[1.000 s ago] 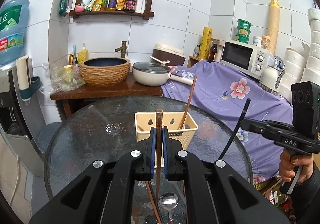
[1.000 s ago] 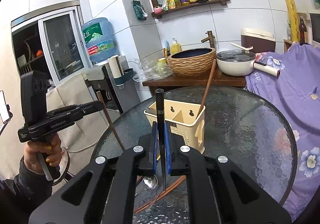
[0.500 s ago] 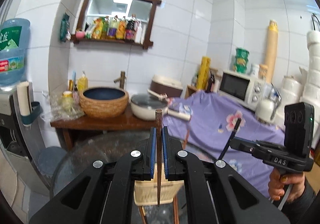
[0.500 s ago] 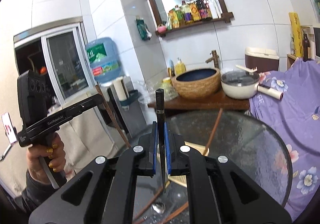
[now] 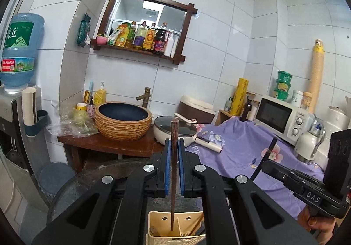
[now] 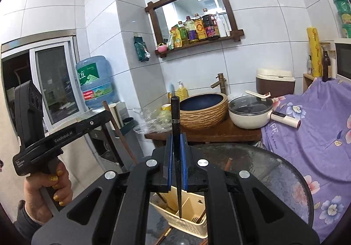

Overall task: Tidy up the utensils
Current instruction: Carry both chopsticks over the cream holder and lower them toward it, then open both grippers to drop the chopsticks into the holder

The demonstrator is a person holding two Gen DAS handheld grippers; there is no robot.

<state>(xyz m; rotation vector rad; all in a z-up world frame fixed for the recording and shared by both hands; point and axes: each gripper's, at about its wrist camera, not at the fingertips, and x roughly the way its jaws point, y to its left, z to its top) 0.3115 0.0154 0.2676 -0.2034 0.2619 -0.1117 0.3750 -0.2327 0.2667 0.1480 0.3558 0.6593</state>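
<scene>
Now both tongs have risen above the cream holder (image 5: 175, 231), left gripper (image 5: 172, 157) clamping a brown chopstick (image 5: 174, 170), right gripper (image 6: 176, 153) clamping a black chopstick (image 6: 176, 157), ready for lowering in.

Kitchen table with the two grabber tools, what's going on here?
A person is sorting utensils with a handheld gripper in each hand. The left gripper is shut on a brown wooden chopstick, held nearly upright with its tip above the cream utensil basket. The right gripper is shut on a black chopstick, also hanging over the basket, which sits on the round glass table. Another brown chopstick already leans inside the basket. Neither held chopstick has been let go yet.
</scene>
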